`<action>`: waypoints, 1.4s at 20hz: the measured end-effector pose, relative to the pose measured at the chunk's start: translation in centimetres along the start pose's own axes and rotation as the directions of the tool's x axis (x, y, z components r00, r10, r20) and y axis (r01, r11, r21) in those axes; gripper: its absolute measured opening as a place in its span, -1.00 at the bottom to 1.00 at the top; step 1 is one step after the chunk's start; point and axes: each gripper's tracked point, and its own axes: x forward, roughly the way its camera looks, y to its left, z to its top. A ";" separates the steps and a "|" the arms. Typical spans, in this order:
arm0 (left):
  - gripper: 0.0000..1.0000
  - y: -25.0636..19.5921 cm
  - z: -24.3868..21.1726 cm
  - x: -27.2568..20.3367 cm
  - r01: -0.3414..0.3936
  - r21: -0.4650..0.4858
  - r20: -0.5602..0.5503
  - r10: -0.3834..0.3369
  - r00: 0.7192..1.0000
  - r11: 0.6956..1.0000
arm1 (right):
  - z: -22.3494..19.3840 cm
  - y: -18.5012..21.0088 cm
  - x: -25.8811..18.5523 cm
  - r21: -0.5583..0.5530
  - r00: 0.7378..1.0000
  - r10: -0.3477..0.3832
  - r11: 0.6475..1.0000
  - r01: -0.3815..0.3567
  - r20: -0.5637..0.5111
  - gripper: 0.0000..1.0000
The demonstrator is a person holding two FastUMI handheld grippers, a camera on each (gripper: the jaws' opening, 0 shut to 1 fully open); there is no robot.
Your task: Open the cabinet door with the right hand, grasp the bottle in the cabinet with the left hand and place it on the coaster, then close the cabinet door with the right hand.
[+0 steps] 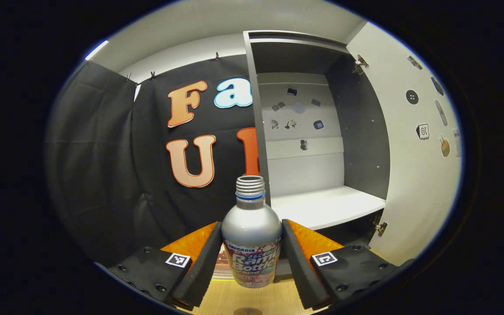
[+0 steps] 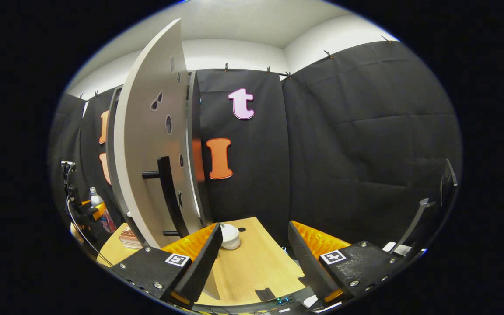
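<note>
Bottle out of the cabinet, held over the table.

Left gripper view: the left tool (image 1: 252,258) is clenched on the bottle (image 1: 252,238); the coaster beneath is mostly hidden, so a blind set-down could tip it. Right gripper view: the right tool (image 2: 252,258) is released, the door (image 2: 147,144) just ahead-left; its handle (image 2: 169,197) is partly cut off.

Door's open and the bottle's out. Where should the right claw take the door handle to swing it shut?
Take the black bar handle mid-length, where it stands off the cabinet door, fingers either side. The right claw is open in front of it; come straight in from there.
</note>
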 end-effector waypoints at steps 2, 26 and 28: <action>0.71 1.0 -2.4 -0.5 -0.003 -0.026 -0.028 0.002 1.000 1.000 | -0.1 0.0 -0.2 -0.003 1.000 0.003 1.000 -0.003 -0.005 0.86; 0.72 3.6 -25.5 -0.1 0.004 -0.125 -0.182 -0.027 0.983 0.992 | -1.1 -1.3 -0.5 -0.029 0.995 -0.069 0.997 0.067 -0.068 0.86; 0.72 3.4 -26.7 -0.1 -0.001 -0.138 -0.196 -0.027 0.980 0.990 | -1.1 -1.7 -0.4 -0.029 0.994 -0.088 0.996 0.086 -0.070 0.86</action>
